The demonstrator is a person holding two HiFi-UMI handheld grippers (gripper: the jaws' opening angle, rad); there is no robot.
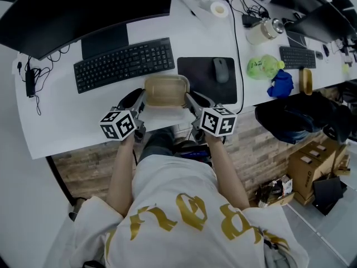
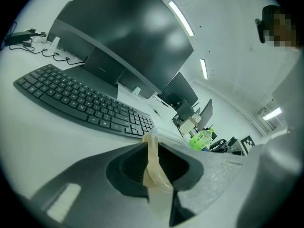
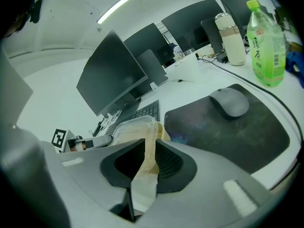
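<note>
— How far along is the work?
— The grasping looks done. The left gripper point(image 2: 151, 163) is clamped on one rim of the translucent tan rectangular plastic container point(image 1: 165, 91), and the right gripper point(image 3: 145, 163) is clamped on the opposite rim.
— And the container?
— It is level at the near edge of the white desk point(image 1: 67, 116), just in front of the black keyboard point(image 1: 125, 64) and black mouse pad point(image 1: 201, 74). It seems empty. Whether it rests on the desk or is raised off it is unclear.

No legible text or labels anywhere
</note>
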